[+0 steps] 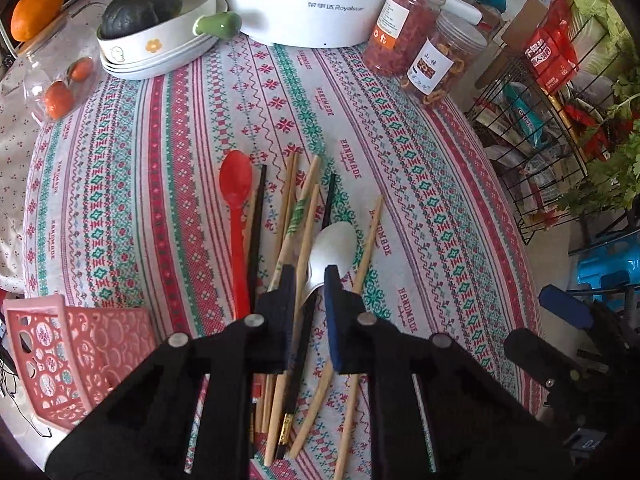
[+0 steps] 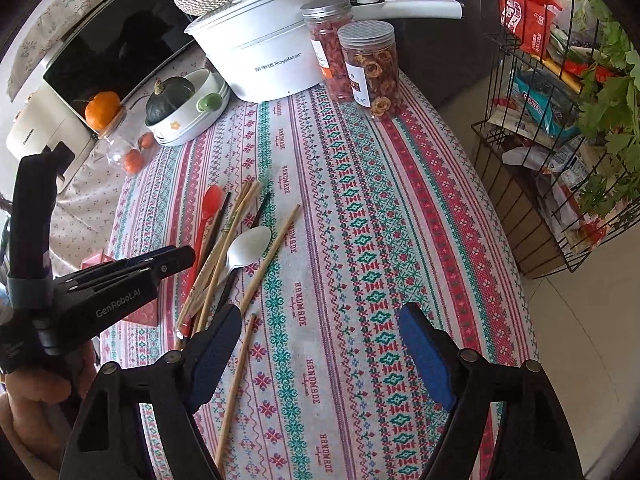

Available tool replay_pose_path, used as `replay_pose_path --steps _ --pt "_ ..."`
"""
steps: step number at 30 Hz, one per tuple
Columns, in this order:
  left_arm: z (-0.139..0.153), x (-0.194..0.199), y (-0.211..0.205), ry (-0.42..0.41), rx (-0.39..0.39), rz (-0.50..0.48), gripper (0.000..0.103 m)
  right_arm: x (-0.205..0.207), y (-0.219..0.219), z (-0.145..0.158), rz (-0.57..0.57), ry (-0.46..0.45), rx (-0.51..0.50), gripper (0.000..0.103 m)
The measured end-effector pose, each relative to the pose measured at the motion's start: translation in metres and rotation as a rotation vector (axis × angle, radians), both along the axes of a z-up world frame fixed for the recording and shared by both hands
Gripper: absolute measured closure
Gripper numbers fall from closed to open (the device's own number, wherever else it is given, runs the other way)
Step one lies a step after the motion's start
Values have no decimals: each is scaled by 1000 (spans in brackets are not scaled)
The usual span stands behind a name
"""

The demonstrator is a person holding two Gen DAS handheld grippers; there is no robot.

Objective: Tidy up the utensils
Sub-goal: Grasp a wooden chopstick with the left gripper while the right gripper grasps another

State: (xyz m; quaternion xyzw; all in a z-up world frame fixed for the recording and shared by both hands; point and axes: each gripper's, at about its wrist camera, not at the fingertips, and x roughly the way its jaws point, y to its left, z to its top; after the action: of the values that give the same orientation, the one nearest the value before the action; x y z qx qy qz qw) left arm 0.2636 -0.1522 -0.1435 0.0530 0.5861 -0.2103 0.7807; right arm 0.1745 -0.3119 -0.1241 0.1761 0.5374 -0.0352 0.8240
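A pile of utensils lies on the patterned tablecloth: a red spoon (image 1: 236,184), a white spoon (image 1: 332,252), several wooden chopsticks (image 1: 298,216) and black chopsticks (image 1: 256,232). My left gripper (image 1: 310,280) hovers over the pile with its jaws narrowly apart on either side of the white spoon's neck; no grip shows. In the right wrist view the left gripper (image 2: 176,260) sits left of the white spoon (image 2: 248,248) and red spoon (image 2: 210,204). My right gripper (image 2: 320,344) is wide open and empty above the cloth, right of the pile.
A pink perforated basket (image 1: 72,352) stands at the near left. At the back are a white electric pot (image 1: 312,0), two jars (image 1: 424,44), stacked bowls with a squash (image 1: 140,8) and a glass jar of oranges (image 1: 60,84). A wire rack (image 1: 560,120) stands off the table's right edge.
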Motion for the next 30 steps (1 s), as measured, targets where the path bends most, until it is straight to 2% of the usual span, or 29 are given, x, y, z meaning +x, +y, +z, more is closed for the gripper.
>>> replay_pose_path --steps 9,14,17,22,28,30 --pt "-31 28 -25 19 73 6 94 11 -12 -14 -5 31 -28 21" --pt "-42 35 -32 33 128 24 96 14 -14 -18 -4 38 -28 21" --pt "-41 34 -32 27 135 26 96 15 -14 -20 -5 46 -31 21" --pt "-25 26 -24 -28 102 16 97 19 -10 -25 -1 62 -24 21" --pt "25 -13 2 -133 24 -25 97 22 7 -33 44 82 22 21" --pt "43 -30 14 -174 3 -34 97 23 20 -39 82 99 33 26"
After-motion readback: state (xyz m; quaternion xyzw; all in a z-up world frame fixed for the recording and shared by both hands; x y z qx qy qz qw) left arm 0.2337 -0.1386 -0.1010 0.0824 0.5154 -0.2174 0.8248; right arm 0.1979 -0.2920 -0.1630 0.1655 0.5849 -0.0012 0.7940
